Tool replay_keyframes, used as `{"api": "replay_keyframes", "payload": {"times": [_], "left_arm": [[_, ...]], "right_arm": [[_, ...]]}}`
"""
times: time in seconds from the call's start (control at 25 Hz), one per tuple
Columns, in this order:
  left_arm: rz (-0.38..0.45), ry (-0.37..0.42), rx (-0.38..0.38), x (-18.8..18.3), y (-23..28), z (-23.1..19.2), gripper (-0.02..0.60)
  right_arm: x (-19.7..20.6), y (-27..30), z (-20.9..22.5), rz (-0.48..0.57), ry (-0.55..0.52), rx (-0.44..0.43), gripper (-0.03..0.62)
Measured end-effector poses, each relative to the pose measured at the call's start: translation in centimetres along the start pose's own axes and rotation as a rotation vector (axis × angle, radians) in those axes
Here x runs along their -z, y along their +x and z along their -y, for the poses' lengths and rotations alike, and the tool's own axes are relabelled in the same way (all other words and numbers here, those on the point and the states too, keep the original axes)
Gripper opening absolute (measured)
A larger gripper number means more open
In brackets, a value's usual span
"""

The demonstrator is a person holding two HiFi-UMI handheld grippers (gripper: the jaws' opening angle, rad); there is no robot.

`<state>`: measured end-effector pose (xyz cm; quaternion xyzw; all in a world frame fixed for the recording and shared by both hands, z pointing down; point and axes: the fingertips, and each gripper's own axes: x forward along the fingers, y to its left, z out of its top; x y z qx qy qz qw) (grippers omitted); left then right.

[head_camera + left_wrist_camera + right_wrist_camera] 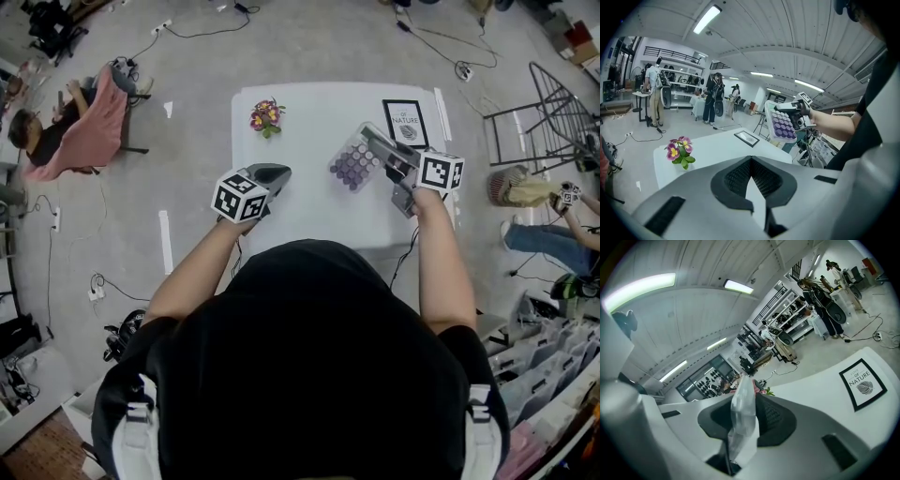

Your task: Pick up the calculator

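Counter (pixel 309 206) below me, white and broad. My right claw (pixel 380 150) is grasping the calculator (pixel 353 165) by one edge. It hangs tilted in the air above the counter's right side, purple keys facing out, touching nothing else. My left claw (pixel 272 173) hovers over the near-left part, clenched on nothing. Behind sit a framed print (pixel 406 123) and a small bunch of flowers (pixel 266 115), both well apart from the action. I'd call the lift all but done. What comes next calls for a firm, steady squeeze, since an edge grip could let it pivot.
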<state>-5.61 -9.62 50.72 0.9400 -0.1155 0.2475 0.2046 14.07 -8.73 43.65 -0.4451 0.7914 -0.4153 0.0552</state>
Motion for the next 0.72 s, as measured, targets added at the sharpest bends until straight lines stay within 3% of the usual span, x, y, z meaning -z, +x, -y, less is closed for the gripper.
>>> {"api": "replay_keyframes", "payload": {"times": [0.72], "left_arm": [[-0.007,0.038,0.026,1.1,-2.4,1.4,0.018]], "right_arm": [[3.0,-1.2,-2.1,0.022,0.008,0.023,0.112]]}}
